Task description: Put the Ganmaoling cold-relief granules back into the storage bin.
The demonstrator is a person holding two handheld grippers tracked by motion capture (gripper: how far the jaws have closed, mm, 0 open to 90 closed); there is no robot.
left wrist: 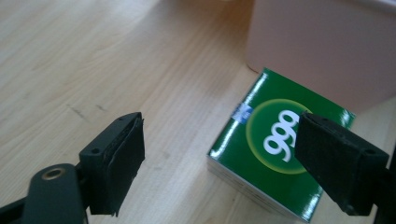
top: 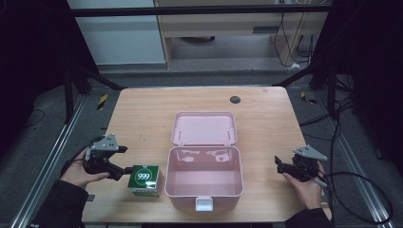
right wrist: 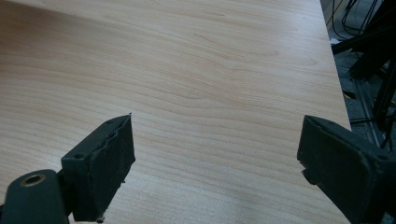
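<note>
**Squaring up on the green carton beside the open pink case**

Far left: left tool (top: 121, 160) in hand just left of the small green cardboard carton with the white "999" roundel (top: 145, 180), jaws spread and holding nothing. Seen in the left gripper view, one pad (left wrist: 122, 161) over bare wood, the other pad (left wrist: 334, 156) above the carton's printed top (left wrist: 275, 144); so, not yet straddling it. Best shifted towards the case until both pads flank opposite side faces, then lowered and closed across the narrower span, low enough to avoid crushing the lid flap.

Carton itself: flat on the pale wooden worktop (top: 142, 118), near its front edge, just beside the left wall of the pink plastic case (top: 204, 183), whether touching cannot be told. Little room on that side; better to grip front-to-back faces than to wedge a jaw between carton and wall.

Middle: case open, lid (top: 204, 128) laid back flat, inside empty. Probable destination, judging by layout; lift clear of the rim before moving across.

Far right: right tool (top: 284, 167) well apart from the case, jaws wide, empty, above bare wood (right wrist: 201, 93). Useful to steady the case if it slides.
</note>
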